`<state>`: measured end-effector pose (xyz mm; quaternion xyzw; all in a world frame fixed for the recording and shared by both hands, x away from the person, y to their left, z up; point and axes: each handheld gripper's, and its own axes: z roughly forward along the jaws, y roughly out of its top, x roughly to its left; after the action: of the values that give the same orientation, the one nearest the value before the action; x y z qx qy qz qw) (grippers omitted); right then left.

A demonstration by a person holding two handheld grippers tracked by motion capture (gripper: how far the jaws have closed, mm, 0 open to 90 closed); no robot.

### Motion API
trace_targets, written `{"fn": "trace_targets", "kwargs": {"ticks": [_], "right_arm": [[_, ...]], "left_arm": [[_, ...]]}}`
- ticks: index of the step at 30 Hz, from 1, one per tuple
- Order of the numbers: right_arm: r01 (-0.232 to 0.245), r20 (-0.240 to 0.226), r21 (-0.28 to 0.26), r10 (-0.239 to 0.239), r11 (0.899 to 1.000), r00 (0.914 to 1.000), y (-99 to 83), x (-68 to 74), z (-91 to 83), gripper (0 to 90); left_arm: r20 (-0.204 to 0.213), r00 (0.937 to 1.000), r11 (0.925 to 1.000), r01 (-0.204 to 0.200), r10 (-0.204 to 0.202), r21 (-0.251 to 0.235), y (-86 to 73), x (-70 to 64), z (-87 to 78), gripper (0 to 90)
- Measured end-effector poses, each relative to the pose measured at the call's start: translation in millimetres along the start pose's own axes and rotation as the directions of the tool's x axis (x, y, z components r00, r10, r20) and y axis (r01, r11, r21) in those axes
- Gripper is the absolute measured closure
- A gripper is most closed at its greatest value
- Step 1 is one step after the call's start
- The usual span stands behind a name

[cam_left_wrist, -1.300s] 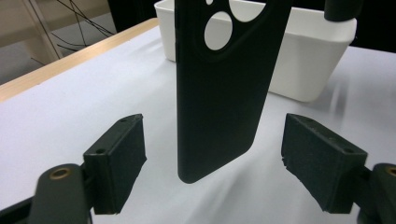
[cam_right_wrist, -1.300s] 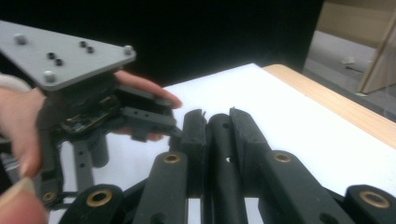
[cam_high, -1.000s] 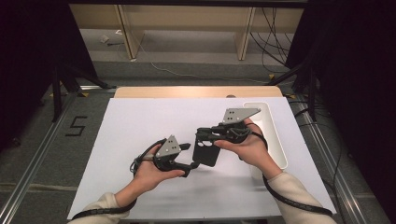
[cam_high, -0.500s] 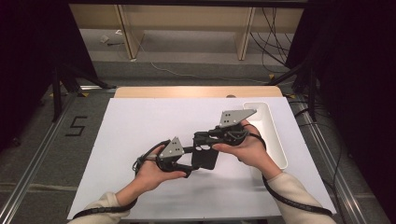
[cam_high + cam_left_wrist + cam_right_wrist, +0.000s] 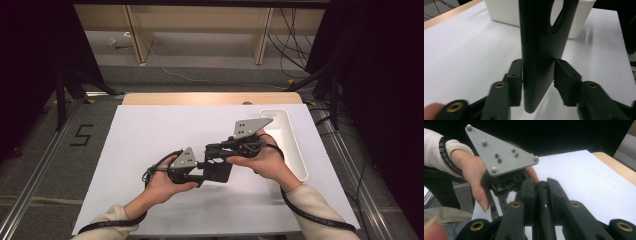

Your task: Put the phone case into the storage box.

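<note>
A flat black plastic piece (image 5: 220, 171) with an oval hole is held just above the white table sheet (image 5: 150, 140) between both grippers. My left gripper (image 5: 201, 167) comes from the left and is shut on one end of it. In the left gripper view the piece (image 5: 541, 50) stands edge-on between the two pads, and my left gripper (image 5: 537, 75) clamps it. My right gripper (image 5: 214, 152) reaches in from the right and is shut on the piece's thin edge (image 5: 541, 202). The right gripper (image 5: 541, 186) faces the left gripper's grey plate (image 5: 501, 157).
A long white bin (image 5: 285, 145) lies along the right side of the table, just behind the right hand; the left gripper view has the bin (image 5: 504, 12) beyond the piece. A wooden table edge (image 5: 210, 98) runs at the back. Cables trail from both grippers.
The two hands have drawn slightly closer together. The left gripper shifted a little right, onto the black piece. The right gripper came slightly down and left.
</note>
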<state>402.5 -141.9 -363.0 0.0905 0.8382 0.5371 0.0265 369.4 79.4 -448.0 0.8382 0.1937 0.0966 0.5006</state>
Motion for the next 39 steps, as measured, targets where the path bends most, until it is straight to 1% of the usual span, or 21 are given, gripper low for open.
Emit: {"fn": "trace_targets", "kwargs": {"ticks": [4,7,10,11,12,14,15,17,18,19,21,23,24,26,27,28,29,30,34,39], "right_arm": [[0.010,-0.013,-0.005,-0.010,1.000,0.9999,0.3,-0.2,-1.3,77.3],[0.039,-0.005,-0.013,-0.039,0.999,0.9992,0.6,0.1,-1.9,72.8],[0.074,0.024,0.000,-0.074,0.997,0.9969,0.8,-1.3,-3.3,61.3],[0.081,0.041,-0.001,-0.081,0.997,0.9959,0.3,-2.3,-4.1,54.1],[0.084,0.068,-0.006,-0.084,0.996,0.9942,-0.1,-3.3,-4.5,48.6],[0.078,0.094,-0.015,-0.077,0.997,0.9926,-1.0,-5.3,-5.2,41.6],[0.064,0.099,-0.026,-0.061,0.998,0.9932,-1.9,-6.3,-5.8,37.3],[0.045,0.090,-0.043,-0.041,0.998,0.9951,-3.1,-7.6,-6.6,34.5],[0.029,0.093,-0.060,-0.024,0.998,0.9954,-3.6,-8.4,-7.3,30.7],[0.023,0.103,-0.068,-0.015,0.997,0.9945,-3.9,-8.9,-8.0,29.3],[0.010,0.120,-0.087,0.000,0.996,0.9928,-4.2,-10.1,-9.9,29.3],[-0.003,0.127,-0.106,0.016,0.994,0.9918,-4.8,-11.1,-12.4,28.6],[-0.008,0.133,-0.116,0.024,0.993,0.9909,-5.4,-11.6,-13.7,26.1],[-0.020,0.160,-0.134,0.041,0.991,0.9863,-7.3,-11.9,-15.8,24.2],[-0.027,0.169,-0.143,0.052,0.989,0.9842,-8.7,-11.9,-16.8,21.6],[-0.032,0.187,-0.151,0.061,0.988,0.9804,-10.4,-11.7,-17.8,19.2],[-0.031,0.211,-0.153,0.064,0.988,0.9753,-12.9,-11.3,-18.9,18.5],[-0.033,0.226,-0.158,0.069,0.987,0.9717,-14.8,-10.9,-19.4,17.9],[-0.056,0.259,-0.190,0.105,0.980,0.9601,-19.4,-10.3,-19.2,16.0],[-0.077,0.298,-0.211,0.140,0.974,0.9442,-27.2,-6.6,-17.3,15.5]], "left_arm": [[-0.009,0.9999,1.0000,-0.007,0.007,0.006,1.3,2.5,-3.2,70.8],[-0.013,0.9999,0.9999,0.000,0.000,0.017,2.5,3.2,-5.0,75.3],[-0.023,0.9997,0.9995,0.001,0.000,0.032,2.9,3.8,-5.7,79.2],[-0.026,0.9997,0.9993,0.005,-0.004,0.038,3.1,4.1,-6.0,79.6],[-0.033,0.9994,0.9992,0.010,-0.009,0.038,3.1,4.2,-6.2,79.7],[-0.041,0.9989,0.9990,0.022,-0.020,0.038,2.9,5.3,-7.2,79.8],[-0.043,0.9988,0.9990,0.024,-0.023,0.036,2.9,5.7,-7.5,79.9],[-0.057,0.9979,0.9989,0.034,-0.032,0.031,3.1,6.1,-8.7,79.8],[-0.061,0.9975,0.9989,0.038,-0.037,0.028,3.2,6.4,-9.0,79.9],[-0.069,0.9968,0.9987,0.043,-0.041,0.026,3.4,6.6,-9.6,79.9],[-0.083,0.9952,0.9983,0.054,-0.051,0.024,3.7,7.1,-10.7,79.9],[-0.097,0.9934,0.9979,0.062,-0.060,0.018,3.5,7.7,-11.5,79.9],[-0.103,0.9925,0.9975,0.068,-0.066,0.018,3.6,8.0,-12.2,79.9],[-0.117,0.9903,0.9971,0.076,-0.075,0.008,3.4,8.8,-12.7,79.9],[-0.124,0.9892,0.9968,0.079,-0.078,0.006,3.5,9.4,-13.3,79.9],[-0.134,0.9871,0.9961,0.089,-0.088,-0.002,3.2,9.8,-13.6,79.9],[-0.140,0.9859,0.9958,0.092,-0.091,-0.002,3.0,10.5,-14.0,79.9],[-0.146,0.9847,0.9953,0.096,-0.096,-0.003,2.8,10.9,-14.2,79.8],[-0.172,0.9791,0.9940,0.108,-0.109,-0.016,2.8,12.2,-15.7,79.8],[-0.196,0.9720,0.9915,0.125,-0.130,-0.035,3.2,12.3,-17.2,79.9]]}}
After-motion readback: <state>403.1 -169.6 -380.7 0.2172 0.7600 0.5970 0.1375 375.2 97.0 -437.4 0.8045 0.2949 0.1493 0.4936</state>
